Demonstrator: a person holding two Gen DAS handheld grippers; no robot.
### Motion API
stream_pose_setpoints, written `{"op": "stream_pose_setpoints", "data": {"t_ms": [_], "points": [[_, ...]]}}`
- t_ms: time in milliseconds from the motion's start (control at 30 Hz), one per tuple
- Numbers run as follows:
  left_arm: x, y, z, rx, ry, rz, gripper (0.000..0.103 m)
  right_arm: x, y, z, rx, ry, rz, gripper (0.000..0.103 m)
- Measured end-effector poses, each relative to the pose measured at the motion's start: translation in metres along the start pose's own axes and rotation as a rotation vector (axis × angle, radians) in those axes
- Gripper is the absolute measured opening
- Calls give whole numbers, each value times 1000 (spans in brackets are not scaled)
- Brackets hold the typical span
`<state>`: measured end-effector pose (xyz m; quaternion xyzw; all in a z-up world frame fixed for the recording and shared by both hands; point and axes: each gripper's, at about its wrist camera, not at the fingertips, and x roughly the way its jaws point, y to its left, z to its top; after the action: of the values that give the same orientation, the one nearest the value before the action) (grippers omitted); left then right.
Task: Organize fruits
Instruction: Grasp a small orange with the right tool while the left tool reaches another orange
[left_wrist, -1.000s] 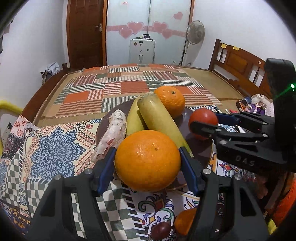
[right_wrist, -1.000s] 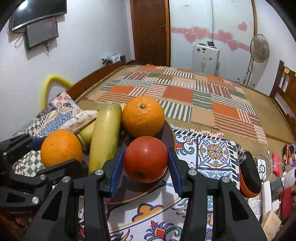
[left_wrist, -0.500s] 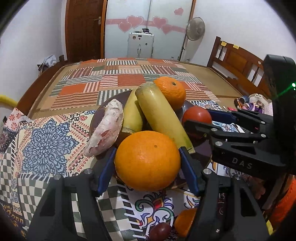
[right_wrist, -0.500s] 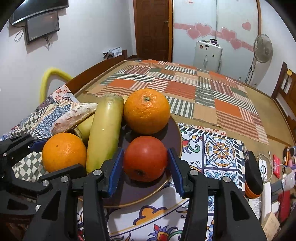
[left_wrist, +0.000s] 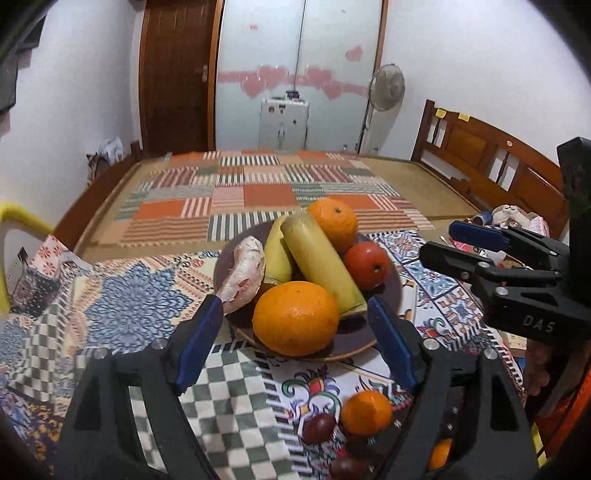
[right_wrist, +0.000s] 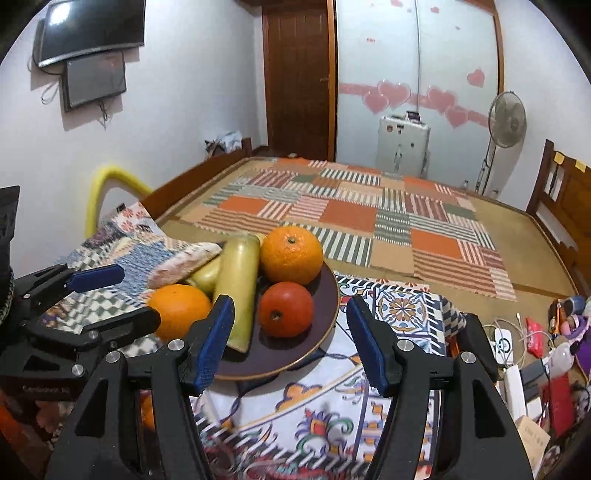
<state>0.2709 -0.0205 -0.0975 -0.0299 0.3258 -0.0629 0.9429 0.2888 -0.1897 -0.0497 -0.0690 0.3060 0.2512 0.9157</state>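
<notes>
A dark plate (left_wrist: 369, 338) (right_wrist: 328, 295) on the patterned tablecloth holds a large orange (left_wrist: 295, 318) (right_wrist: 180, 307) at its near edge, a red tomato (left_wrist: 367, 260) (right_wrist: 285, 309), a second orange (left_wrist: 332, 223) (right_wrist: 291, 254), a long yellow-green fruit (left_wrist: 319, 264) (right_wrist: 238, 286), a banana (left_wrist: 276, 254) and a pale pink sweet potato (left_wrist: 242, 275) (right_wrist: 184, 264). My left gripper (left_wrist: 295, 343) is open and empty, just short of the large orange. My right gripper (right_wrist: 290, 339) is open and empty, just short of the tomato.
A small orange (left_wrist: 365, 412) and dark plums (left_wrist: 319, 428) lie on the cloth in front of the plate. A bed with a striped patchwork mat (right_wrist: 351, 218) fills the background. Cluttered items (right_wrist: 532, 354) sit to the right. A yellow chair back (right_wrist: 101, 192) stands left.
Both grippers opened, let go of the orange and the tomato onto the plate, and drew back and up from it.
</notes>
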Motion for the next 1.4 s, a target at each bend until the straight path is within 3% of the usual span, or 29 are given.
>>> {"op": "stream_pose_setpoints", "data": {"t_ms": [233, 333, 933, 1133, 1200, 1400], "points": [[-51, -5, -12, 38, -63, 26, 89, -40, 14, -22, -9, -64, -7, 65], [-65, -4, -23, 36, -54, 30, 89, -50, 21, -36, -37, -66, -31, 65], [-72, -3, -94, 78, 32, 28, 88, -40, 56, -124, -19, 105, 85, 64], [-63, -7, -103, 81, 66, 9, 79, -30, 56, -134, -4, 134, 89, 43], [-59, -9, -103, 85, 74, 3, 78, -31, 53, -133, 14, 130, 104, 32], [-46, -27, -92, 125, 64, -28, 71, -41, 35, -126, 44, 87, 76, 32]]}}
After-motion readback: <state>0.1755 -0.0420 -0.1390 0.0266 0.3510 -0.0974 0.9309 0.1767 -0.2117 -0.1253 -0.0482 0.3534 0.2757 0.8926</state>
